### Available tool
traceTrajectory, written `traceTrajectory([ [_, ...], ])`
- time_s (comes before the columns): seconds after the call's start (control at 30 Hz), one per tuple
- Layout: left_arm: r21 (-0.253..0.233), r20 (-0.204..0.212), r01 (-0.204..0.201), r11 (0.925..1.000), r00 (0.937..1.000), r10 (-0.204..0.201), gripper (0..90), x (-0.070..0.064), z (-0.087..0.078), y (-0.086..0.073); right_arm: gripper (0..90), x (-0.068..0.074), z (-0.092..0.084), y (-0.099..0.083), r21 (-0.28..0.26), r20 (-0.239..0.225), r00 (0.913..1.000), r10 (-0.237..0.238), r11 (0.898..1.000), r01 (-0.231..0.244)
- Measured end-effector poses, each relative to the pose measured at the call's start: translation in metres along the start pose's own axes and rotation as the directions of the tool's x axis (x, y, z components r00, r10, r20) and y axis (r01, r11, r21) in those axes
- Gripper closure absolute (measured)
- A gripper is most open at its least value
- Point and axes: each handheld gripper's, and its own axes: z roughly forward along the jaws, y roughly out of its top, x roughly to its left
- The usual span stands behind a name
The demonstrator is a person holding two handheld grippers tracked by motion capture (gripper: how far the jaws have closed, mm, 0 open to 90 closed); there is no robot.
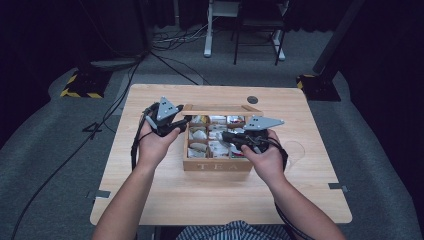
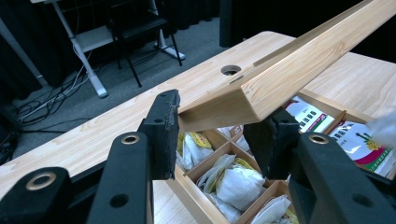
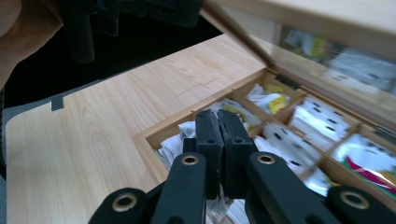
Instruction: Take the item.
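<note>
A wooden tea box (image 1: pixel 217 165) marked TEA stands mid-table, its compartments full of white tea bags (image 2: pixel 238 179) and printed packets (image 3: pixel 322 116). The lid (image 1: pixel 220 110) is raised, and my left gripper (image 2: pixel 219 116) is shut on the lid's front corner (image 2: pixel 261 93); in the high view this gripper (image 1: pixel 186 119) sits at the box's left back corner. My right gripper (image 1: pixel 225 136) hovers over the open compartments, pointing left. In its own view the right gripper (image 3: pixel 218 116) has its jaws pressed together above the bags. I cannot tell whether a thin bag is pinched between them.
A clear glass (image 1: pixel 295 150) stands on the table right of the box, beside my right hand. A round cable hole (image 1: pixel 252 99) sits behind the box. Bare tabletop (image 1: pixel 210 200) lies in front of the box. Chairs and cables are on the floor beyond.
</note>
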Motion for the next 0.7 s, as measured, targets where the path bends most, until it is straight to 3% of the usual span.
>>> traceTrajectory([
  [0.43, -0.002, -0.004, 0.002, 1.0, 1.0, -0.002, 56.2, -0.001, 0.0, -0.001, 88.1, -0.022, -0.05, -0.009, -0.064, 0.079, 0.996, 0.042, 0.997, -0.037],
  [0.7, 0.002, -0.003, -0.002, 1.0, 1.0, 0.002, 56.2, -0.001, 0.0, -0.001, 88.1, -0.033, -0.073, -0.014, -0.063, 0.128, 0.9904, 0.052, 0.997, -0.044],
])
